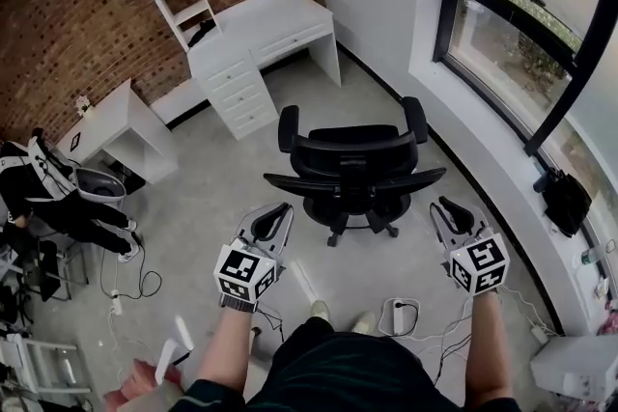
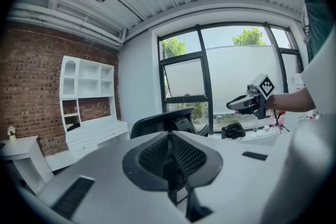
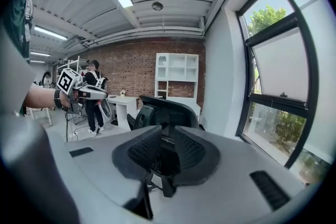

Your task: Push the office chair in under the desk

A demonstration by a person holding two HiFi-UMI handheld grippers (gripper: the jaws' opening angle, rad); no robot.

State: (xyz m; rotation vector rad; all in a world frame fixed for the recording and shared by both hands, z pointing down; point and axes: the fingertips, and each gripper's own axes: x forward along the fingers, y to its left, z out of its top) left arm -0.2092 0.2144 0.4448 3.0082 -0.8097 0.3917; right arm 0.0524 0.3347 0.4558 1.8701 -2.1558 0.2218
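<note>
The black office chair (image 1: 352, 164) stands on the grey floor with its back toward me, well short of the white desk with a hutch (image 1: 275, 24) at the far wall. My left gripper (image 1: 275, 210) hovers just left of the chair's back, shut and empty. My right gripper (image 1: 446, 206) hovers just right of the chair, its jaws a little apart with nothing between them. In the left gripper view the chair's back (image 2: 163, 120) rises beyond the shut jaws. In the right gripper view the chair (image 3: 168, 107) shows through the narrow gap. Neither gripper touches the chair.
A small white table (image 1: 116, 125) stands at the left, with a person (image 1: 48, 198) beside it. The window wall and sill run along the right, with a black bag (image 1: 565, 198) on the sill. Cables and a power strip (image 1: 401, 314) lie by my feet.
</note>
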